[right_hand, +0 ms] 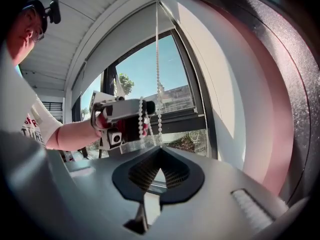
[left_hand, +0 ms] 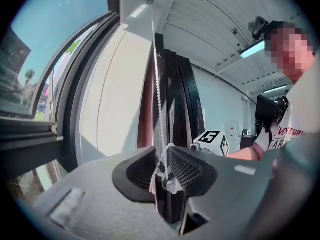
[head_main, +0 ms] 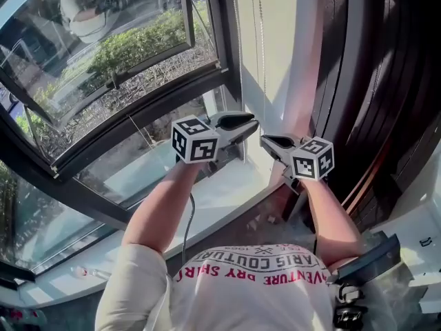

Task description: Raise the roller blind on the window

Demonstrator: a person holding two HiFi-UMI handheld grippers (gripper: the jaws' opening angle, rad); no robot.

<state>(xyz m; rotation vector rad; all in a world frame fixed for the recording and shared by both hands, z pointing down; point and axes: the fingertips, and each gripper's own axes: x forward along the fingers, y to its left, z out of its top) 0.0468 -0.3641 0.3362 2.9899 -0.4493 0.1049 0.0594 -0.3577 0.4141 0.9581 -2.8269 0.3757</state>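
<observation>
A person in a white T-shirt with red lettering stands at a window corner. Both bare forearms stretch forward with a gripper in each hand. The two grippers are near each other, their tips angled toward one another and just apart.

The left gripper has its fingers spread a little. The bead chain of the blind runs down through the gap between them, lying against one ribbed pad without being squeezed. The right gripper, just beside it, has its fingers pressed together and pinches the same chain at their very tips. From there the chain rises straight up.

Room is tight to the right of the fingers. A stack of dark panels stands close there, and a white wall strip lies just beyond the fingertips. To the left of the fingers and below them there is open space over a pale sill, bounded by the dark window frame.

High above the fingers the chain ends at what looks to be the roller blind, a pale band across the top of the window. The glass below it is uncovered. Beyond the glass lie a green hedge and blue sky.
</observation>
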